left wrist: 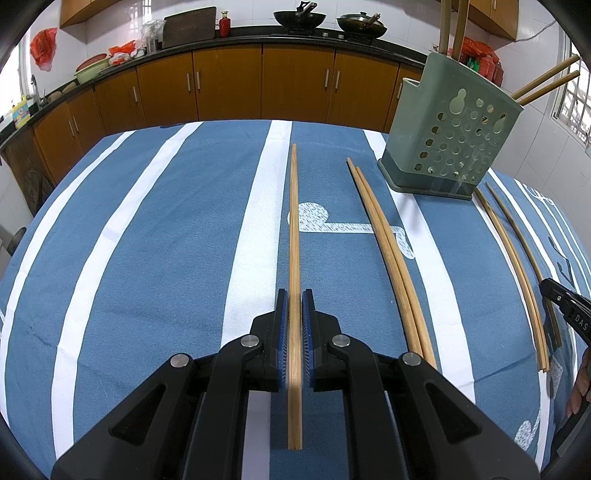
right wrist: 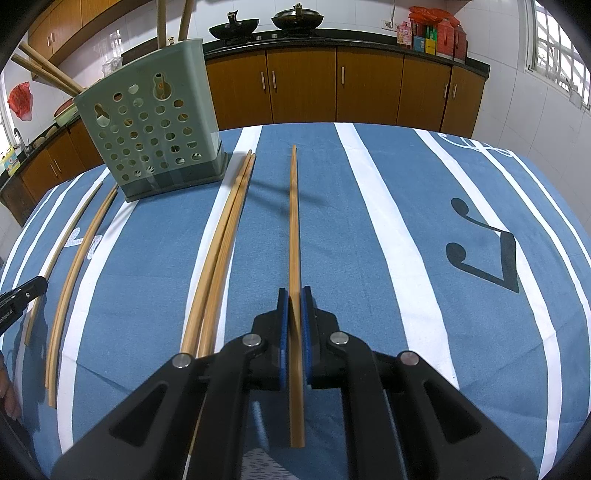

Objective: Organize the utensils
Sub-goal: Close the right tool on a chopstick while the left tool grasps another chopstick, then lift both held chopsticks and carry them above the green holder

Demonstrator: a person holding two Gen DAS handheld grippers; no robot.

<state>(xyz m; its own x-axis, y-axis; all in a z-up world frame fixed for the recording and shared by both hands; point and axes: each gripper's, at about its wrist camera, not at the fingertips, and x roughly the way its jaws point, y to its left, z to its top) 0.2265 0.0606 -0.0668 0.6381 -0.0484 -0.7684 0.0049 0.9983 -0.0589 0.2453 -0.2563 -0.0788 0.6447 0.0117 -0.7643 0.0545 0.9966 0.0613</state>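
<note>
My left gripper (left wrist: 294,295) is shut on a long bamboo chopstick (left wrist: 293,221) that points away over the blue striped tablecloth (left wrist: 166,240). My right gripper (right wrist: 294,293) is likewise shut on another chopstick (right wrist: 293,221). Between the two grippers lie two loose pairs: one (left wrist: 388,258) (right wrist: 74,266) nearer the left gripper, the other (left wrist: 513,266) (right wrist: 225,251) nearer the right. A green perforated utensil holder (left wrist: 450,125) (right wrist: 155,122) stands upright at the far side with several chopsticks in it. The right gripper's tip (left wrist: 554,291) shows at the left wrist view's right edge, the left gripper's tip (right wrist: 33,286) at the right wrist view's left edge.
Beyond the table runs a kitchen counter with brown cabinets (left wrist: 229,81), two woks (left wrist: 299,18) and a cutting board (left wrist: 188,26). Boxes and red bags (right wrist: 432,33) sit on the counter near a window. A person's hand (left wrist: 580,380) shows at the edge.
</note>
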